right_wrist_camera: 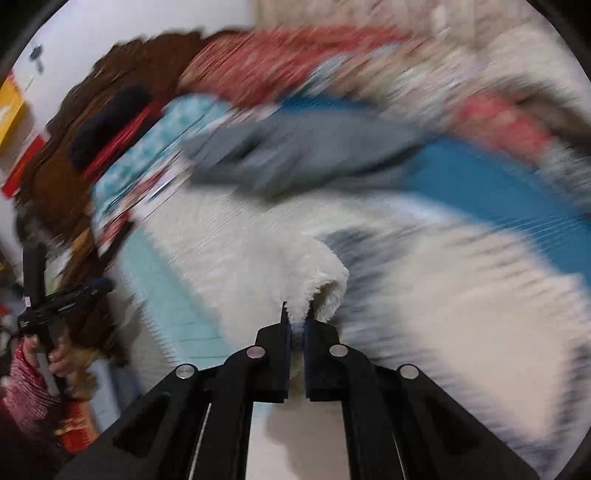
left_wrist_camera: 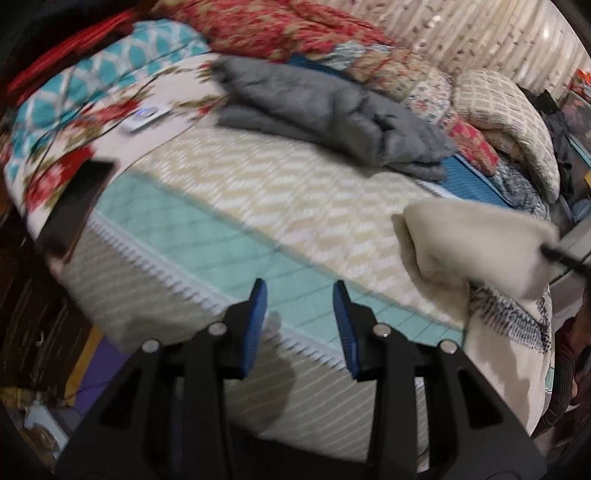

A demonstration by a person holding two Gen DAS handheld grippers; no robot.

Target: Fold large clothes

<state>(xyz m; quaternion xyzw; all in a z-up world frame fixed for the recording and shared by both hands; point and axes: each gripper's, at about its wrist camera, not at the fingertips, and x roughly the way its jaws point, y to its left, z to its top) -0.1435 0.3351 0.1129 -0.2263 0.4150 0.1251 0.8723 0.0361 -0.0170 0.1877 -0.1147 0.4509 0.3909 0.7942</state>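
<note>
No readable text or labels anywhere

This is a bedroom in a home. A bed (left_wrist_camera: 280, 206) fills the left wrist view, covered with a cream and teal quilted spread. Along its far side lie heaped bedclothes: a red floral quilt (left_wrist_camera: 280, 22), a teal-and-white patterned blanket (left_wrist_camera: 122, 70) and a cream patterned pillow (left_wrist_camera: 506, 114) at the far right. A folded grey garment (left_wrist_camera: 325, 110) rests on the bed, and a small white remote (left_wrist_camera: 146, 118) lies to its left. A pale curtain (left_wrist_camera: 480, 33) hangs behind. Dark wooden furniture (right_wrist_camera: 110, 110) stands at the left in the blurred right wrist view.
</note>
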